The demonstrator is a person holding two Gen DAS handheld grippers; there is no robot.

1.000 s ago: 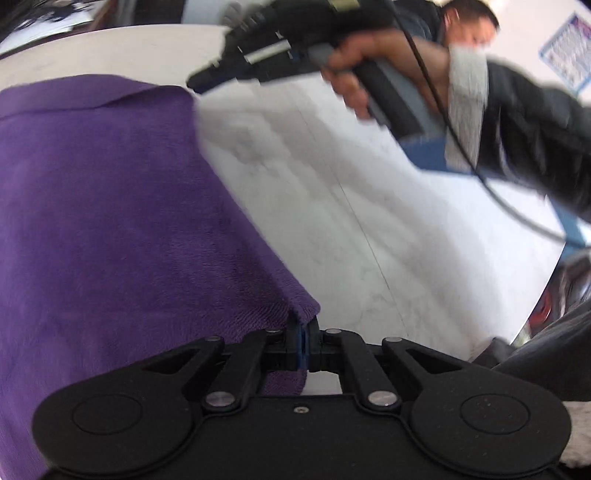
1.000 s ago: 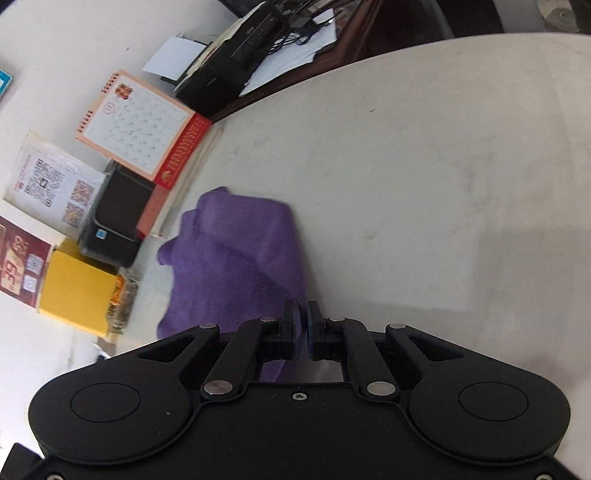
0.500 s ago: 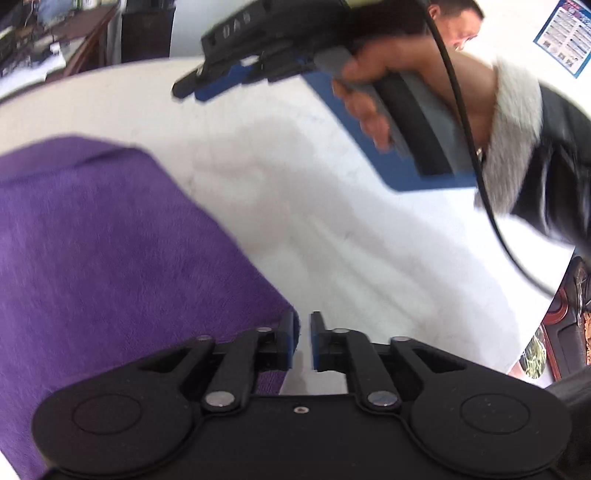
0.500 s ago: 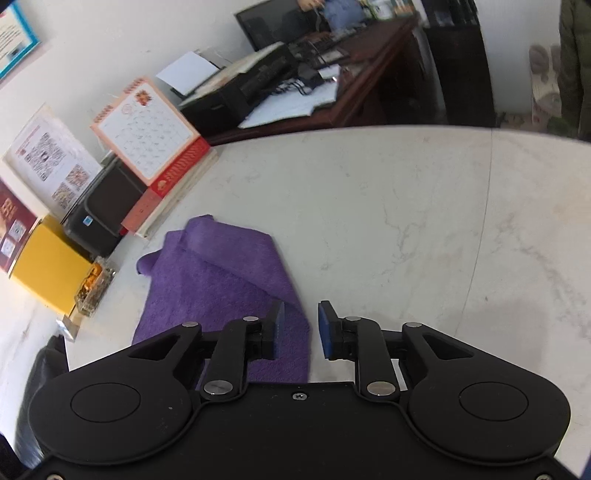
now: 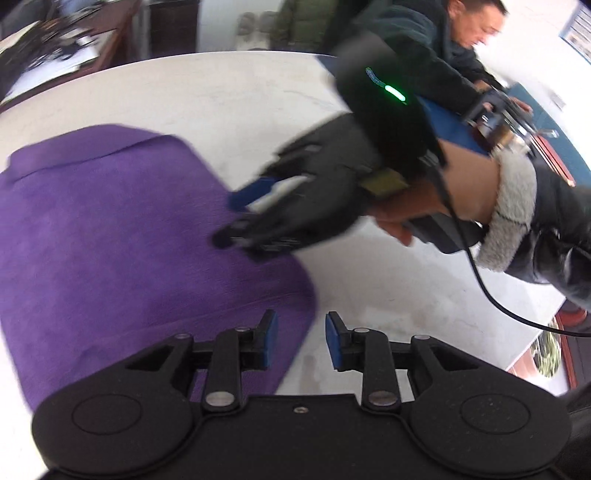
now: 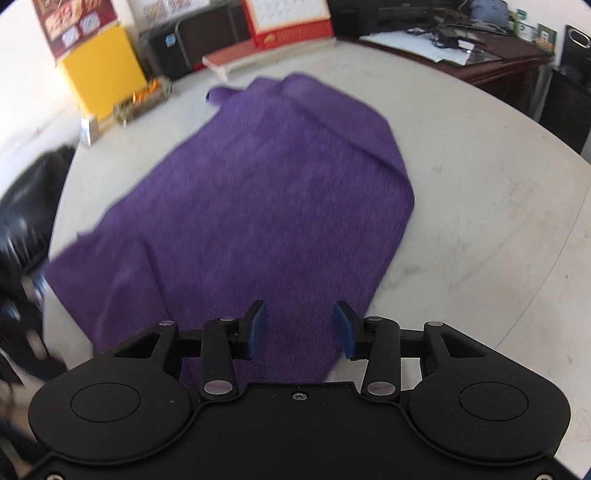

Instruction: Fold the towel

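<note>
**Purple towel folded on a pale marble tabletop, both grippers freed**

Nearest in the left wrist view, the left gripper (image 5: 301, 338) is seen with its blue-padded fingers (image 5: 269, 343) spread; they have just been opening, and nothing is pinched between them, though a corner of the towel (image 5: 110, 236) is seen below the left-hand finger. In the right wrist view, the right gripper (image 6: 299, 328) is likewise shown with its fingers (image 6: 255, 328) parted, having just been opening, with only the cloth beneath the gap and no grip on it.

The towel (image 6: 236, 206) is laid flat on the tabletop (image 6: 480, 206), folded over, with a raised hem line seen near its far end and a small tab poking out at the far corner. The surface is pale, stone-like, faintly veined and scuffed, and its edge is curved.

Further out in the left wrist view, the right gripper (image 5: 240, 214) is held above the towel's right edge by a hand (image 5: 402, 214) in a fleece-cuffed dark sleeve (image 5: 517, 206), with a cable trailing.

At the far rim of the tabletop, a yellow box (image 6: 107, 70), a black device (image 6: 195, 40) and a red-based desk calendar (image 6: 291, 22) are lined against the wall. Beyond, a dark wooden desk (image 6: 480, 48) strewn with papers and cables is visible.
</note>
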